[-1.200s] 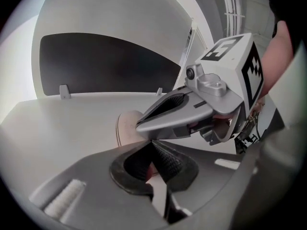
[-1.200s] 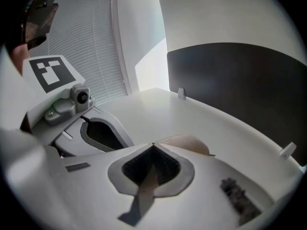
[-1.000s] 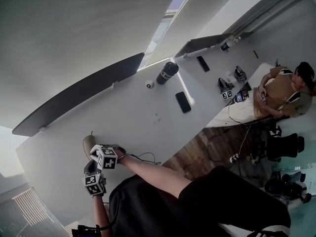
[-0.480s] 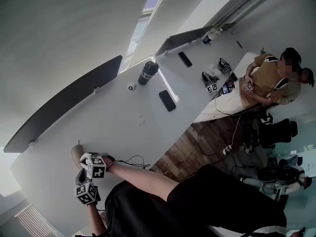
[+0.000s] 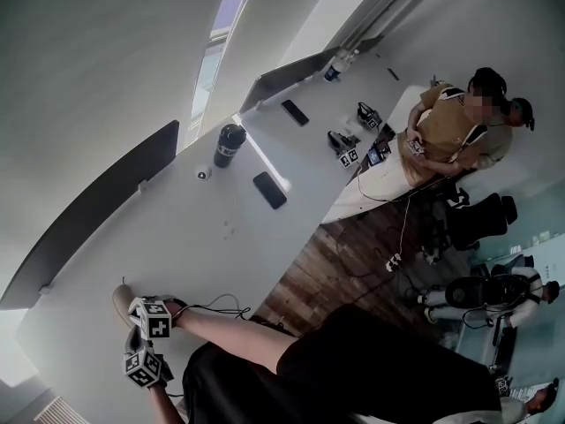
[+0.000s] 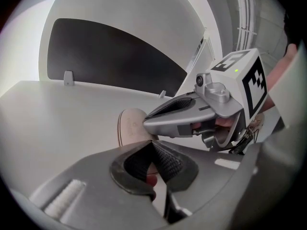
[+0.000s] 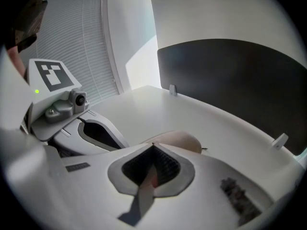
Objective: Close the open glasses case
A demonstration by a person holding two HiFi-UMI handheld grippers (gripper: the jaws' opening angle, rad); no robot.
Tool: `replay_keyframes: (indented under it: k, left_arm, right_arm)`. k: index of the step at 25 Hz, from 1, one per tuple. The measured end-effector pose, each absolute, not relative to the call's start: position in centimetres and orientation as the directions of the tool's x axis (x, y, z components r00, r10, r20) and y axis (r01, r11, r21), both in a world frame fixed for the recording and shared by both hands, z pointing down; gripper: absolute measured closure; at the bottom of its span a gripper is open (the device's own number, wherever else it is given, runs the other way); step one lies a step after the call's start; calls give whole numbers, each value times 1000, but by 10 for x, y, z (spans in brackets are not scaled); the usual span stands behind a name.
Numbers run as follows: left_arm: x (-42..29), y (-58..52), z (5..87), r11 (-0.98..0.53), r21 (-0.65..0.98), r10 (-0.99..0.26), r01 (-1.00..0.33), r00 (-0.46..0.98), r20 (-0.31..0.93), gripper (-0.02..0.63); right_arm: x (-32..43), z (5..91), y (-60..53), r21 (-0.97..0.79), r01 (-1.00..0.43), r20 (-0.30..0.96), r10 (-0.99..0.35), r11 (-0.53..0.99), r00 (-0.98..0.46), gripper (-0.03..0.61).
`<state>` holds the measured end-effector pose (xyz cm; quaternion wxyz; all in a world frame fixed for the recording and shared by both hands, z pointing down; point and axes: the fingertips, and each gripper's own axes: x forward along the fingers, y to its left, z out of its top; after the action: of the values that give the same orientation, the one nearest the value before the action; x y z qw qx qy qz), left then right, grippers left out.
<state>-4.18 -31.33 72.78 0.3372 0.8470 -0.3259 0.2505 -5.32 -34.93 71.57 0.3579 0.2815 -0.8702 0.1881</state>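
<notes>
- A beige glasses case [image 5: 122,300] lies at the near left end of a white counter [image 5: 203,237], in front of a long dark partition panel [image 5: 97,206]. It shows as a rounded shell; whether its lid is fully down cannot be told.
- The left hand-held gripper [image 6: 152,143] is closed. Its 2 dark-padded jaws meet at the tips with nothing between them, and the case sits just beyond those tips.
- The right hand-held gripper [image 7: 153,146] is also closed and empty, its tips together just short of the case. In the left gripper view its grey jaw overlaps the right side of the case. Whether either hand-held gripper touches the case cannot be told.
- A thin dark cable [image 5: 225,306] loops on the counter just right of the case.
- Well apart from the case, farther along the counter to the right, stands a black tumbler [image 5: 229,146]. A small white round object [image 5: 203,173] sits beside it, and a dark phone [image 5: 269,190] lies flat nearby.
- Farther still from the case are a second phone [image 5: 295,112] and a pair of dark devices with marker cubes [image 5: 344,144].
- Farthest right of the case, a person in a tan shirt [image 5: 450,135] sits at the far end of the counter.
</notes>
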Motion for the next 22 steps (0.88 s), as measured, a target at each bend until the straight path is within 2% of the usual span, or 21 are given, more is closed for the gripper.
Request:
replay_keyframes:
  k: [6,10,13,16,18,22]
  left_arm:
    - [-45,-311,739,-553,426,-387,-716,673,630,609]
    - [-43,-299,737,-582,358,-382,-730,635,672,607]
    - [-33,-289,740,-618,302,-399,-726,621,675,607]
    - [-10,-297,730,-673,279,-400,-685,654,642,607]
    - [1,-307,710,-705,277,-398,-653,687,608,607]
    - [-15,-301,657,-713,216,-480,-667,690,542,607]
  right_arm:
    - [-56,726,-349,-102,-636,724,-381,765,-575,574]
    - [-53,722,-338,-140,-652,731,-366,745,-576,574]
    - [-15,734,-317,-194,-695,774,-328,693,-543,574]
    - [16,692,-331,-237,-720,639,-453,653,-621,574]
    - [41,664,-335,-224,-754,573,-542,618,-615,574]
    - [45,628,-307,-226,-733,463,-591,642,-661,574]
